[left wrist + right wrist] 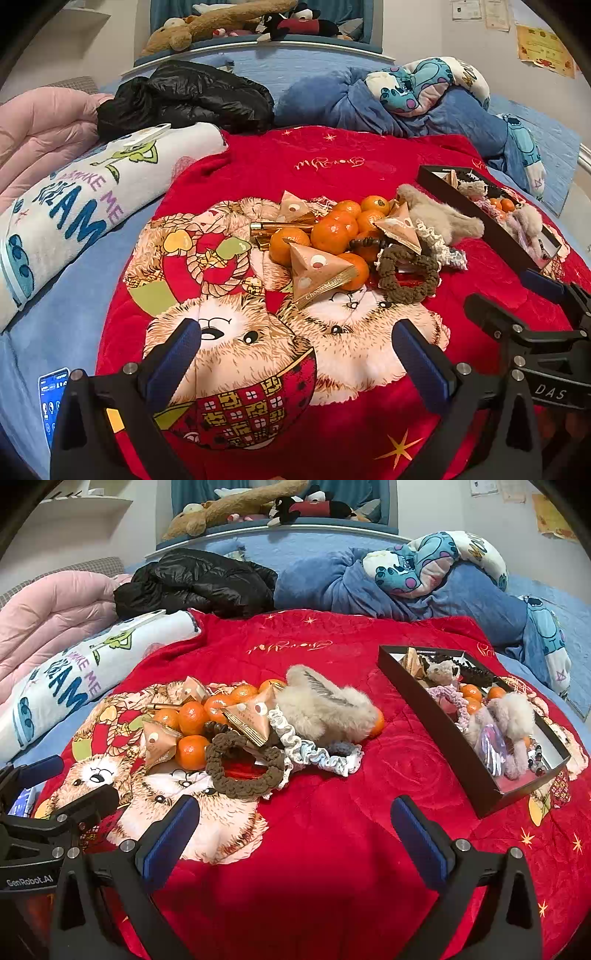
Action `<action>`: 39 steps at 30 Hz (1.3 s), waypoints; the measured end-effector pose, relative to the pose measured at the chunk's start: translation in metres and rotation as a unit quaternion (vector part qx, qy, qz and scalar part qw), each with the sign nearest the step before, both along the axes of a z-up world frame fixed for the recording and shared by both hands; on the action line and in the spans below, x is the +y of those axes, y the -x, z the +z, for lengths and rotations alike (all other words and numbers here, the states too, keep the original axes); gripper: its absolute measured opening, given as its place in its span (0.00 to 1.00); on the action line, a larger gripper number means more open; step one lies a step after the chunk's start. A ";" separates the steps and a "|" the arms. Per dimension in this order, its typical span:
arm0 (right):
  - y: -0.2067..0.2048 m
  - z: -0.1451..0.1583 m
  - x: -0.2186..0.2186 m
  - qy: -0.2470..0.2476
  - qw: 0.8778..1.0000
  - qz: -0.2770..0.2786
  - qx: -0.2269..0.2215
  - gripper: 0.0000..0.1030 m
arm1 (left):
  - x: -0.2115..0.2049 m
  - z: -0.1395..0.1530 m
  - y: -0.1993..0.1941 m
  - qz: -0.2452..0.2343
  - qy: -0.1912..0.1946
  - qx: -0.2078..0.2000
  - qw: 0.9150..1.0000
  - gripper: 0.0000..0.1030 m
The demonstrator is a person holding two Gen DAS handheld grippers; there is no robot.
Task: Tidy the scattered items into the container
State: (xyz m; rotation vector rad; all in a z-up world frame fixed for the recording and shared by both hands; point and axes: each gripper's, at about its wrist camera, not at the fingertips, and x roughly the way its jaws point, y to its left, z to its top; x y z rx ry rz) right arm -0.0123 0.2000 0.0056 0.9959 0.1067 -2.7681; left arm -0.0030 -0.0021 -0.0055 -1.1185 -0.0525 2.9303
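Observation:
A pile lies on the red blanket (332, 849): several mandarins (330, 230) (192, 716), pyramid snack packets (317, 269) (159, 742), a brown crochet scrunchie (406, 275) (240, 771), a white lace scrunchie (317, 757), a furry beige hair clip (439, 218) (325, 705) and a gold tube (280, 227). The dark box (443, 734) (491, 229) at the right holds mandarins, scrunchies and furry clips. My left gripper (295, 343) is open, empty, in front of the pile. My right gripper (295, 823) is open, empty, between pile and box.
A black jacket (199, 579), a blue bundle with a cartoon-print blanket (424, 572), a rolled white blanket (81, 206) and a pink quilt (40, 122) ring the red blanket. A phone (51, 402) lies at the left front. Plush toys (258, 506) sit on the headboard.

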 end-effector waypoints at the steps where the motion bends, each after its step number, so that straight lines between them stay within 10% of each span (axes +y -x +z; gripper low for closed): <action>1: 0.000 0.000 0.000 -0.001 1.000 -0.001 0.000 1.00 | 0.000 -0.001 0.001 -0.001 -0.001 -0.003 1.000 1.00; 39: 0.005 0.002 0.011 0.025 0.999 -0.019 -0.009 1.00 | 0.006 -0.010 0.042 -0.024 0.016 -0.020 0.999 1.00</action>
